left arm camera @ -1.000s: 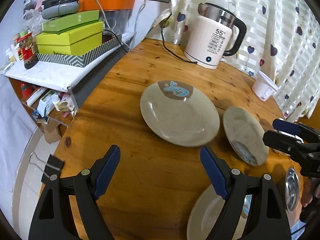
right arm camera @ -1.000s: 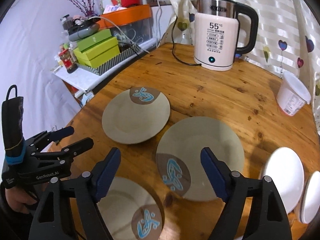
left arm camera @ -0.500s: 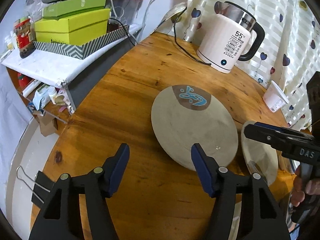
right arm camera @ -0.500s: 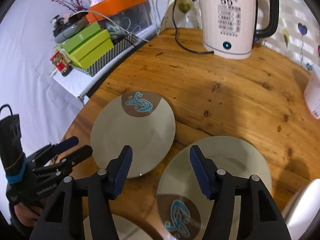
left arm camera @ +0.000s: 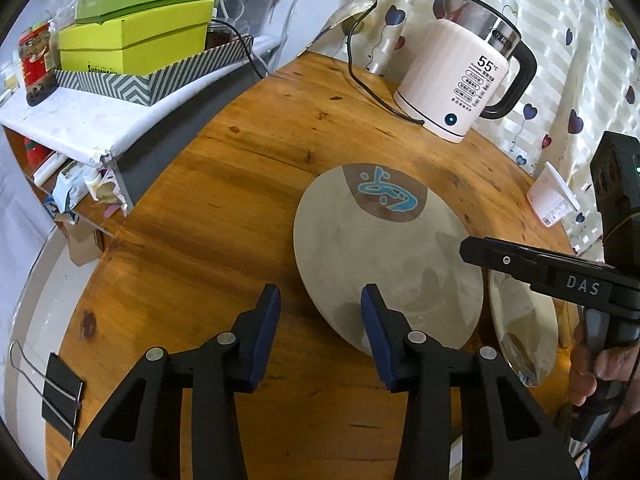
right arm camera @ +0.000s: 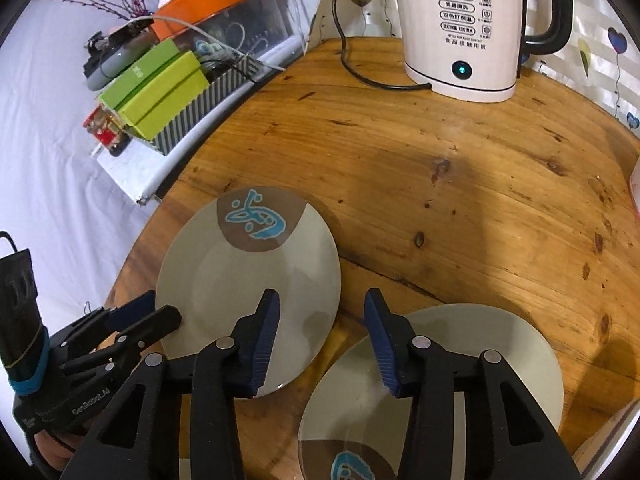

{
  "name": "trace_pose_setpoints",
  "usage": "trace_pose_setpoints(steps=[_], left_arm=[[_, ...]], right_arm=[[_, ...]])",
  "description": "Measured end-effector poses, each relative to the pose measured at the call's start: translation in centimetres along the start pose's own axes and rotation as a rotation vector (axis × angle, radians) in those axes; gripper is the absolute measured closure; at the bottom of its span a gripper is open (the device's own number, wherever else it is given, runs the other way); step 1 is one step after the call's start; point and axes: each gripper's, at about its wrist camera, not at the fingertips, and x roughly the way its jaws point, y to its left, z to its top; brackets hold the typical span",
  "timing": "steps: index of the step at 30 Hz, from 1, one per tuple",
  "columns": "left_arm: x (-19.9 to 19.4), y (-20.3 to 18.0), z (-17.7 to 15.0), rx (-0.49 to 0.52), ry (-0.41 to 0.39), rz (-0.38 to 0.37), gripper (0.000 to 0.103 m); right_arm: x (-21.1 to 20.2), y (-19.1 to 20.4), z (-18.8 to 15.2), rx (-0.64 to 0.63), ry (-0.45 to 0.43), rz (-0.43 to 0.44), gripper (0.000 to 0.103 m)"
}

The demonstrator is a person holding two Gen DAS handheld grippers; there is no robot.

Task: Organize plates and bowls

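A grey plate with a brown patch and blue mark (left arm camera: 384, 248) (right arm camera: 248, 268) lies on the round wooden table (left arm camera: 240, 184). My left gripper (left arm camera: 320, 320) is open, its right finger at the plate's near left rim; it also shows in the right wrist view (right arm camera: 156, 316) beside that rim. My right gripper (right arm camera: 320, 328) is open, straddling the plate's right rim, and shows in the left wrist view (left arm camera: 480, 248) over the plate's right side. A second matching plate (right arm camera: 460, 364) (left arm camera: 520, 320) lies just right of the first.
A white electric kettle (left arm camera: 460, 84) (right arm camera: 460, 28) with its cord stands at the table's back. Green boxes on a striped tray (left arm camera: 136, 48) sit on a white shelf left of the table. A white cup (left arm camera: 554, 200) stands at the far right. A binder clip (left arm camera: 60, 396) hangs at the near left edge.
Both grippers moved forward and closed in on the first plate from either side. Their jaws narrowed somewhat but stay open. The plates have not moved.
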Motion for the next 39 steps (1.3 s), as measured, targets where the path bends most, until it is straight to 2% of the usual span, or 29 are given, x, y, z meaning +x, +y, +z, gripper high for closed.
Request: trace_pose_setpoints(steps=[3, 7, 17, 27, 39], left_arm=[[0.1, -0.2, 0.1, 0.007, -0.002, -0.008, 0.068], [0.3, -0.4, 0.3, 0.013, 0.0, -0.013, 0.069], [-0.2, -0.6, 0.2, 0.016, -0.011, -0.005, 0.07], [-2.7, -1.3, 0.1, 0.029, -0.036, 0.0, 0.07], [-7.0, -3.5, -2.3, 0.076, -0.057, -0.017, 0.07]], right_arm=[[0.4, -0.1, 0.1, 0.003, 0.011, 0.005, 0.072], [0.8, 0.0, 0.1, -0.004, 0.023, 0.01, 0.08], [0.5, 0.4, 0.2, -0.001, 0.018, 0.016, 0.081], [-1.6, 1.1, -0.3, 0.001, -0.006, 0.024, 0.081], [-6.0, 1.7, -3.9, 0.027, -0.036, 0.022, 0.081]])
